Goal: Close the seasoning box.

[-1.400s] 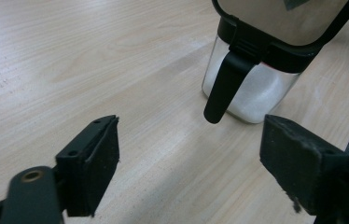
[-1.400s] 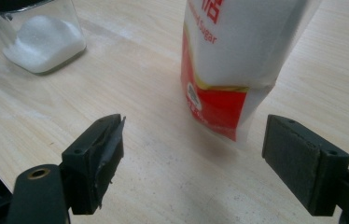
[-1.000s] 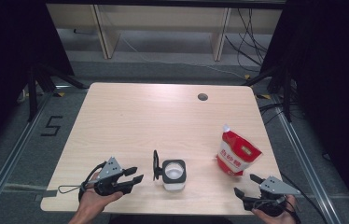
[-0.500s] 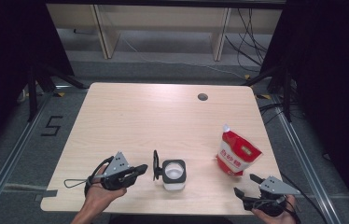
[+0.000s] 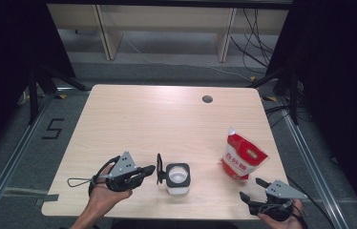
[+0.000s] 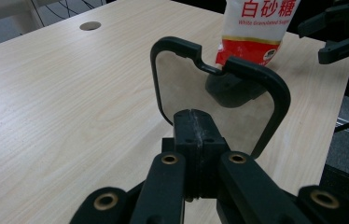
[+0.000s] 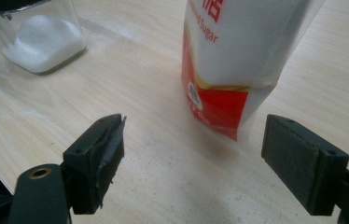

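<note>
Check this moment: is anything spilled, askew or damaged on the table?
Nothing is spilled or damaged. The jar stands upright with its lid swung open, which the left gripper holds by its edge. The sugar bag stands upright, leaning a little, in front of the open right gripper.

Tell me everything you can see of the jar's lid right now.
The black-rimmed clear lid is a rounded-square frame around a transparent pane, with a notched tab on its top edge. It stands swung open, upright on edge beside the clear square jar of white sugar. The left gripper is shut on the lid's lower edge. Through the pane the wooden table and the red-and-white sugar pouch show.
</note>
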